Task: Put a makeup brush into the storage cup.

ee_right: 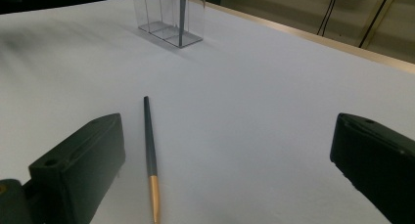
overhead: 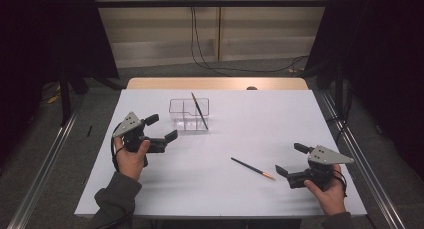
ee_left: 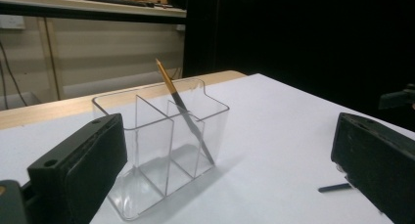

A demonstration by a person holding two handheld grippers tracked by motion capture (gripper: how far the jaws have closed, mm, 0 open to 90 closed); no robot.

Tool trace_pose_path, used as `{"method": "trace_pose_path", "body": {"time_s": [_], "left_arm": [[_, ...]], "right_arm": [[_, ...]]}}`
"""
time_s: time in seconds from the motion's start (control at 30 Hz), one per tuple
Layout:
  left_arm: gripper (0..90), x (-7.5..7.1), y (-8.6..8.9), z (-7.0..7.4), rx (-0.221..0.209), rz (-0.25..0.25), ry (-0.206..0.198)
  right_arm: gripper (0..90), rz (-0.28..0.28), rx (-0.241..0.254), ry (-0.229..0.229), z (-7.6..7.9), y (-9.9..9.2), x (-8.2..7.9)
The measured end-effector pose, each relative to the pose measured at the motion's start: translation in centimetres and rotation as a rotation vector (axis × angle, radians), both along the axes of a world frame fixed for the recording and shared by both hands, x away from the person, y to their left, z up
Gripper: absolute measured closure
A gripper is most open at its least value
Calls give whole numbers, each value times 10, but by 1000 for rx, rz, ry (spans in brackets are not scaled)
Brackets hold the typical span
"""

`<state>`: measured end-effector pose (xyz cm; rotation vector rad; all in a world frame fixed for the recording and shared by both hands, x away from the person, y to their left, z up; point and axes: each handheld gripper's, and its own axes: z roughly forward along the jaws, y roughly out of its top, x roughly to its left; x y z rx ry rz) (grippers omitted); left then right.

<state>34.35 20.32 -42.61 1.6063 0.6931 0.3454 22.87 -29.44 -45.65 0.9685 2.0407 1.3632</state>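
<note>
A clear acrylic organizer (overhead: pixel 176 106) with several compartments stands on the white table, left of centre toward the back. A dark pen with a gold end (overhead: pixel 199 110) leans in its right compartment. A second dark pen (overhead: pixel 252 168) lies flat at the front right. My left gripper (overhead: pixel 162 128) hovers open just left of the organizer (ee_left: pixel 147 185), which holds the leaning pen (ee_left: pixel 183 111). My right gripper (overhead: pixel 291 159) is open, right of the lying pen (ee_right: pixel 150 155), which lies near its left jaw. Neither gripper (ee_left: pixel 230 175) (ee_right: pixel 227 170) holds anything.
The white table top (overhead: pixel 250 124) has a wooden strip (overhead: pixel 215 83) along its far edge. Black cables (overhead: pixel 200 49) hang down the wall behind. Dark curtains stand on both sides, and metal rails (overhead: pixel 45 164) run along the floor.
</note>
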Motion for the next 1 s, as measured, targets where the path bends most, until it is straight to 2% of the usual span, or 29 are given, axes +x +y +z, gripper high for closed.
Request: {"method": "trace_pose_path", "body": {"time_s": [0.03,0.07,0.13,0.17,0.23,0.27,0.3,0.37,0.4,0.47,0.53,0.6,0.7,0.77,0.93,0.97,1.0], "left_arm": [[0,-1,2,0,20,-13,-7],[0,-2,0,0,9,5,-9],[0,-3,2,0,8,-11,-12],[0,-4,3,0,5,-25,1],[0,-5,5,0,12,-29,-10],[0,-6,4,0,7,-8,-9],[0,-6,5,0,5,-34,-9],[0,-7,6,2,9,-26,-20],[0,-7,8,3,15,-37,-25],[0,-9,8,4,-6,-20,-19],[1,-9,9,3,-7,-25,-12],[2,-10,10,3,12,-37,-17],[2,-10,12,2,18,-35,-17],[2,-11,12,1,14,-13,-19],[6,-10,13,1,17,-38,-15],[6,-10,12,0,11,-33,-10],[6,-11,12,0,23,-30,-16]], "right_arm": [[0,-5,3,-1,0,0,0],[0,-5,5,-1,1,0,0],[0,3,4,-4,0,0,-1],[0,-2,2,-3,0,0,-1],[0,4,2,-1,0,0,-1],[0,3,2,-1,0,0,-1],[0,3,3,0,0,0,-1],[0,-4,-1,-1,0,1,-2],[0,0,0,2,1,1,-2],[0,0,-6,-2,0,2,-2],[0,0,-10,5,0,2,-2],[0,4,-9,7,0,3,-2],[0,8,-7,8,0,4,-1],[0,8,-2,7,0,4,0],[0,4,-6,4,-1,2,1],[0,1,-3,5,-1,1,1],[0,-2,5,10,-1,1,2]]}}
